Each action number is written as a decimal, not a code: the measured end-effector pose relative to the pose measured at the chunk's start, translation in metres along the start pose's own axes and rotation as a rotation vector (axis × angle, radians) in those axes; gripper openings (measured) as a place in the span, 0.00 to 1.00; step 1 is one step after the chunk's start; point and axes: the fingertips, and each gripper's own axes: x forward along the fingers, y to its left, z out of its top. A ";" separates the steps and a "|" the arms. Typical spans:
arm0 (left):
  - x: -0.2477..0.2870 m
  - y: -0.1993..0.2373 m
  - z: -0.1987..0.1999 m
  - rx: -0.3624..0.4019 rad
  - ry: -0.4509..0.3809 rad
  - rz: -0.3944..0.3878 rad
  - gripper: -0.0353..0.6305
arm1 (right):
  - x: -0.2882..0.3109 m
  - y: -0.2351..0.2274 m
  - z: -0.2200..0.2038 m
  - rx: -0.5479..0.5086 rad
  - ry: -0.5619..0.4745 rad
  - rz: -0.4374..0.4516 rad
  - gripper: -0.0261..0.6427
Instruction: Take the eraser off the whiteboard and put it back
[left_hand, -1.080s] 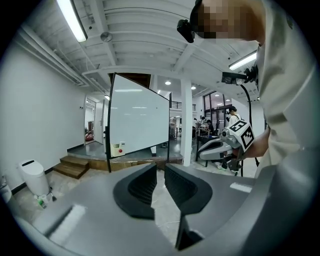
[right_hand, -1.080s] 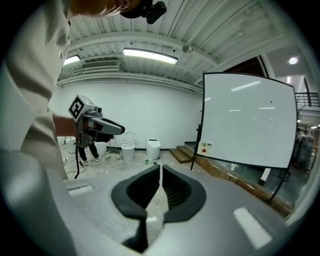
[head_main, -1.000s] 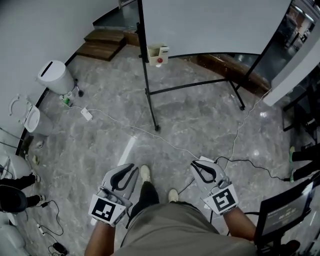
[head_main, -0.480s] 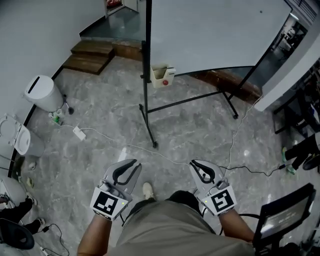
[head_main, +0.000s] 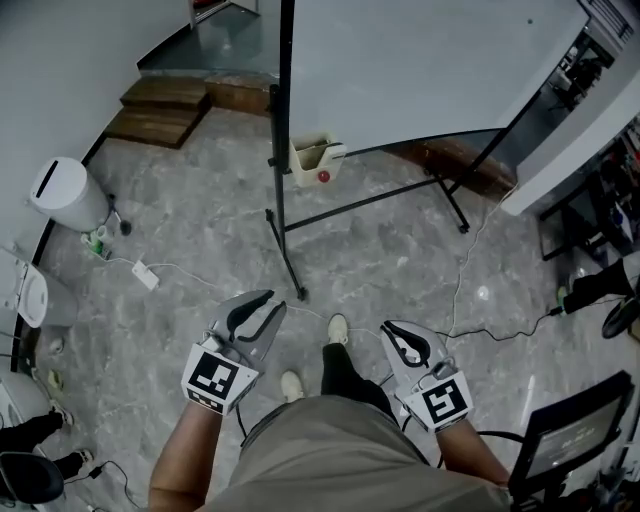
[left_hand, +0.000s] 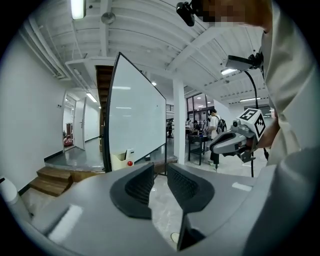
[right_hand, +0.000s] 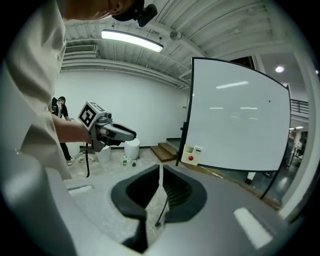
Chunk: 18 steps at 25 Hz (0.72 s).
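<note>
The left gripper (head_main: 268, 300) has just been opening, with nothing inside. The right gripper (head_main: 392, 328) is closed and empty. The whiteboard (head_main: 400, 70) stands well ahead of both.

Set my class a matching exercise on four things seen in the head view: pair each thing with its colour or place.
Things:
1. whiteboard
2. wooden steps
3. bin
4. box

Descriptions:
A. cream, with a red dot on its front
B. brown, against the far wall
C. white and round, near the left edge
D. largest pale panel, edged in black

Pairs: 1-D, 2-B, 3-C, 4-A
</note>
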 end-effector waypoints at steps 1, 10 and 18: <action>0.012 0.007 0.002 0.001 0.005 -0.002 0.19 | 0.008 -0.008 0.001 0.009 -0.001 0.007 0.06; 0.126 0.059 0.024 0.053 0.059 0.033 0.22 | 0.059 -0.122 0.019 0.012 -0.067 0.020 0.06; 0.222 0.096 0.033 0.126 0.117 0.025 0.29 | 0.080 -0.204 0.012 0.021 -0.065 0.007 0.06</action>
